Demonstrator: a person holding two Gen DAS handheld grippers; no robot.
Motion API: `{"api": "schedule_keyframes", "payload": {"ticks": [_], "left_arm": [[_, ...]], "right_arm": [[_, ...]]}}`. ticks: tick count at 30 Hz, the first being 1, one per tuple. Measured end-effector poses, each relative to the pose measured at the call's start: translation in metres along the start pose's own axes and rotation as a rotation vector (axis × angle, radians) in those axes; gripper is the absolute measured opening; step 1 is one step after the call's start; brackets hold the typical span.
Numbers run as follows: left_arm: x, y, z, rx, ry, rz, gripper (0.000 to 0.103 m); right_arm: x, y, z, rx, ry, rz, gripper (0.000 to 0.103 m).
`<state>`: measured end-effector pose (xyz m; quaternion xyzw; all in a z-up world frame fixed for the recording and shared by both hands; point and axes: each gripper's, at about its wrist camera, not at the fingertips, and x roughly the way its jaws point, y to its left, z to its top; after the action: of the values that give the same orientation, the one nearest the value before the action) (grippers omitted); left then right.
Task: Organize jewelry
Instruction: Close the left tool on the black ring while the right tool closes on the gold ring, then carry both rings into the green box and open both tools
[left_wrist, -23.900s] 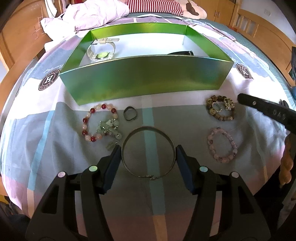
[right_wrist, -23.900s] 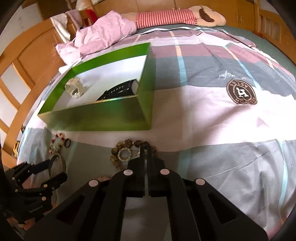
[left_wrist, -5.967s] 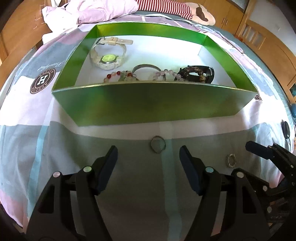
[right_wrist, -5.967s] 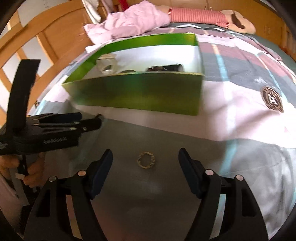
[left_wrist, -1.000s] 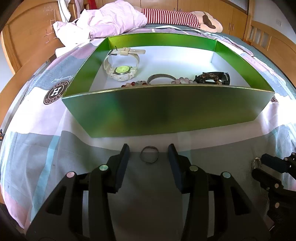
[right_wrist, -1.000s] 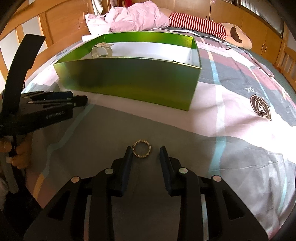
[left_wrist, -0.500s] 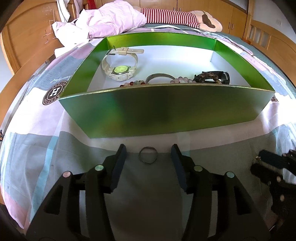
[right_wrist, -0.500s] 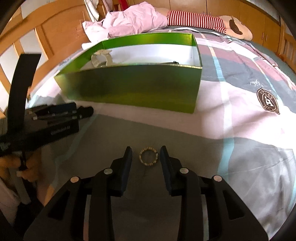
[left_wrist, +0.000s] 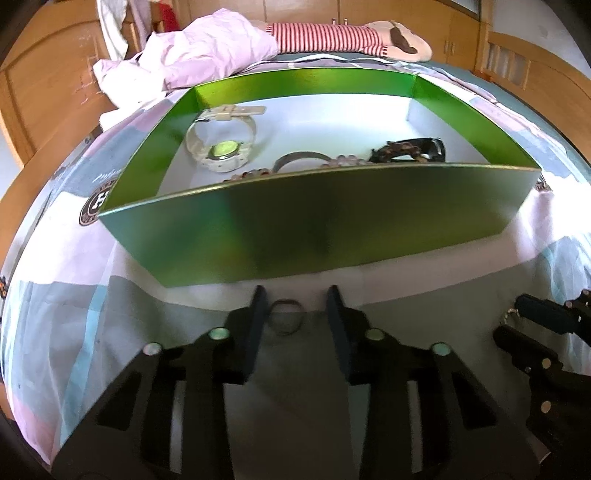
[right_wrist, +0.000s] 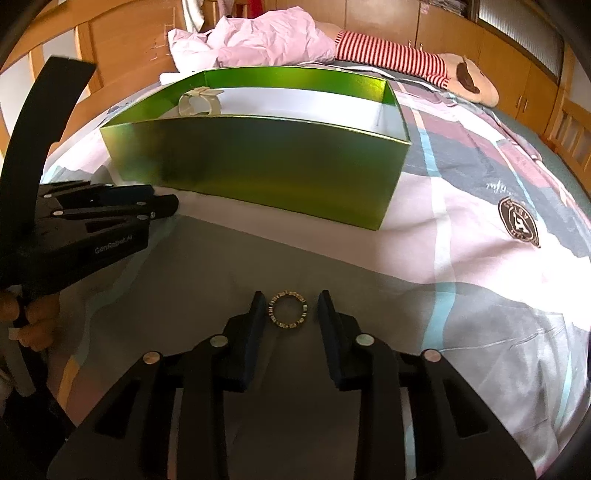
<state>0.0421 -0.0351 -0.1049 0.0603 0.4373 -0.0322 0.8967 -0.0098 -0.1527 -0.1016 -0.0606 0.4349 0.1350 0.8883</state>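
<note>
A plain dark ring (left_wrist: 286, 321) lies on the bedspread between the fingers of my left gripper (left_wrist: 295, 306). Its jaws are closing; the ring sits close to the left finger with a gap to the right one. A gold studded ring (right_wrist: 288, 310) lies between the fingers of my right gripper (right_wrist: 290, 306), whose jaws are also closing, with thin gaps on both sides. Just beyond stands the green box (left_wrist: 314, 221) (right_wrist: 258, 166). It holds a white watch (left_wrist: 221, 147), a metal bangle (left_wrist: 299, 160), beaded bracelets and a black watch (left_wrist: 410, 147).
The patterned bedspread (right_wrist: 480, 258) covers the whole work surface. A pink crumpled blanket (left_wrist: 207, 59) and a striped plush toy (left_wrist: 332, 35) lie behind the box. Wooden bed rails (right_wrist: 122, 44) run along the left. The other gripper's body shows at each view's side.
The left jaws widened a little, then narrowed around the dark ring. The right jaws have stayed close around the gold ring, and both hands have hardly moved.
</note>
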Motion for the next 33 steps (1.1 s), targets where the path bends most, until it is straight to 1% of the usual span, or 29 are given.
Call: {"api": "schedule_keyframes", "payload": {"ticks": [1,2,5,11,15,20,23,27,28,30,32,33], "left_arm": [[0.0,-0.002,0.0,0.009,-0.002,-0.003,0.022],[-0.001,-0.003,0.0,0.014,-0.003,-0.002,0.02],[-0.001,-0.005,-0.001,0.024,-0.008,0.006,0.02],[-0.004,-0.003,-0.001,0.009,-0.001,-0.006,0.02],[-0.006,0.0,-0.002,-0.011,0.01,-0.019,0.02],[-0.009,0.001,-0.002,-0.021,0.019,-0.024,0.02],[-0.014,0.003,-0.002,-0.03,0.016,-0.034,0.02],[-0.026,0.006,0.002,-0.051,0.01,-0.058,0.02],[-0.031,0.008,0.004,-0.055,0.005,-0.061,0.02],[-0.048,0.011,0.011,-0.054,-0.028,-0.075,0.02],[-0.064,0.015,0.025,-0.043,-0.073,-0.106,0.02],[-0.072,0.017,0.038,-0.032,-0.098,-0.122,0.02]], "right_arm": [[0.0,0.001,0.0,-0.006,-0.002,0.001,0.026],[0.0,0.001,0.0,-0.01,-0.003,0.0,0.024],[0.0,0.002,-0.001,-0.014,-0.006,-0.001,0.022],[-0.004,-0.002,0.001,0.008,-0.021,0.014,0.021],[-0.015,-0.009,0.004,0.054,-0.071,0.045,0.021],[-0.009,-0.014,0.003,0.085,-0.042,0.049,0.021],[-0.013,-0.013,0.005,0.088,-0.058,0.056,0.021],[-0.017,-0.012,0.008,0.091,-0.047,0.061,0.021],[-0.022,-0.011,0.011,0.087,-0.058,0.066,0.021],[-0.039,-0.011,0.022,0.08,-0.096,0.085,0.021],[-0.052,-0.013,0.035,0.087,-0.132,0.101,0.021],[-0.06,-0.017,0.048,0.1,-0.154,0.115,0.021]]}}
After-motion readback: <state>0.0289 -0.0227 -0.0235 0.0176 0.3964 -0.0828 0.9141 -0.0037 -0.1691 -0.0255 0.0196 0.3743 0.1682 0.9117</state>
